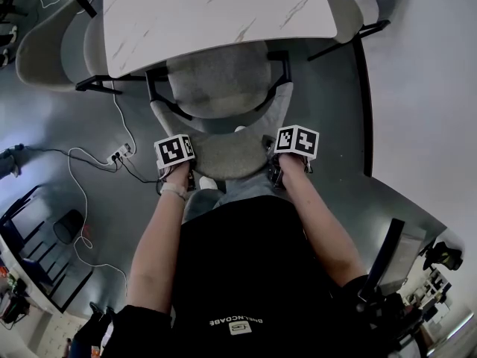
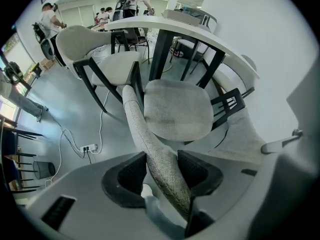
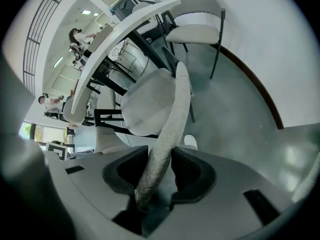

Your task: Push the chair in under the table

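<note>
The chair [image 1: 220, 86] stands at the near edge of the white marbled surface [image 1: 216, 13], its grey seat partly beneath the top and its curved backrest [image 1: 227, 156] toward the person. Both grippers point steeply down onto the backrest's upper rim, one at each end, the marker cubes level with each other.

The left gripper [image 2: 162, 161] sits at the left end. Its fingers [image 2: 131, 176] are clamped on the rim – the speckled fabric runs slantwise through the gap and touches both dark pads.

The right gripper [image 3: 160, 159] sits at the right end. Its fingers [image 3: 189, 169] stand on either side of the rim, and the fabric fills the gap at their tips, touching both – a grip, as far as that view shows.

On the grey floor [image 1: 97, 125] to the left lies a power strip [image 1: 121, 154] with trailing cables, and a second grey chair [image 1: 45, 47] stands at the surface's far left corner.
</note>
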`<state>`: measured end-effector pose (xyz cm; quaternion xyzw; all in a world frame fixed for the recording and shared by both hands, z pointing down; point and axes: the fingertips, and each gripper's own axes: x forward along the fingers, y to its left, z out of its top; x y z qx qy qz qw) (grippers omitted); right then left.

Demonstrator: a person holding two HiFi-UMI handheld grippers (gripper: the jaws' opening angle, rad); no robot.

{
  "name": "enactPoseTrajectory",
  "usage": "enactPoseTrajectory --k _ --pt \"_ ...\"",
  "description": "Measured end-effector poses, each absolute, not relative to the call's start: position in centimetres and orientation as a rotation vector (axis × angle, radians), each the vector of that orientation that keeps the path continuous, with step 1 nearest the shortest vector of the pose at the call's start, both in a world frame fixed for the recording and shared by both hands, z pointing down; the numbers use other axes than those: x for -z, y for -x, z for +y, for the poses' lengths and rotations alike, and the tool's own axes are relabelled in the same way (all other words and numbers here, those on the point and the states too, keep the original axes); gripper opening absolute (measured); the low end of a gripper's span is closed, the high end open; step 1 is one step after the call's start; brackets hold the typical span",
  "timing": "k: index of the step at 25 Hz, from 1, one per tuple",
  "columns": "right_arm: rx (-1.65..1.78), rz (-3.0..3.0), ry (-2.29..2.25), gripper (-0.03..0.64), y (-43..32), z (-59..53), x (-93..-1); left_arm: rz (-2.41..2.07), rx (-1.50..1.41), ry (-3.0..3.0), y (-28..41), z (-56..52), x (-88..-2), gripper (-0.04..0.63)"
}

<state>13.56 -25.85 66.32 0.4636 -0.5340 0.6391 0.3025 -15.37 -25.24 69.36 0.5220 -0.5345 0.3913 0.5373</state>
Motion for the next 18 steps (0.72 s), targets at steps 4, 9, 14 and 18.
enactPoseTrajectory --k 4,9,14,18 --pt "-1.701 -1.42 -1.226 0.147 -13.58 -25.94 -66.41 -1.274 -0.929 -1.244 15.34 -25.29 -69.41 0.189" --pt "-1.701 -1.424 -1.215 0.149 -13.46 -25.97 -66.5 -1.276 -0.92 -1.246 15.42 -25.32 -69.46 0.189" --pt "-1.703 -1.425 -1.22 0.149 -13.72 -25.93 -66.67 -1.287 -0.887 -1.254 15.09 -25.45 -69.56 0.189" --pt "-1.696 -1.43 -1.25 0.149 -14.0 -25.94 -66.56 -1.318 -0.802 -1.248 14.83 -25.55 -69.23 0.19"
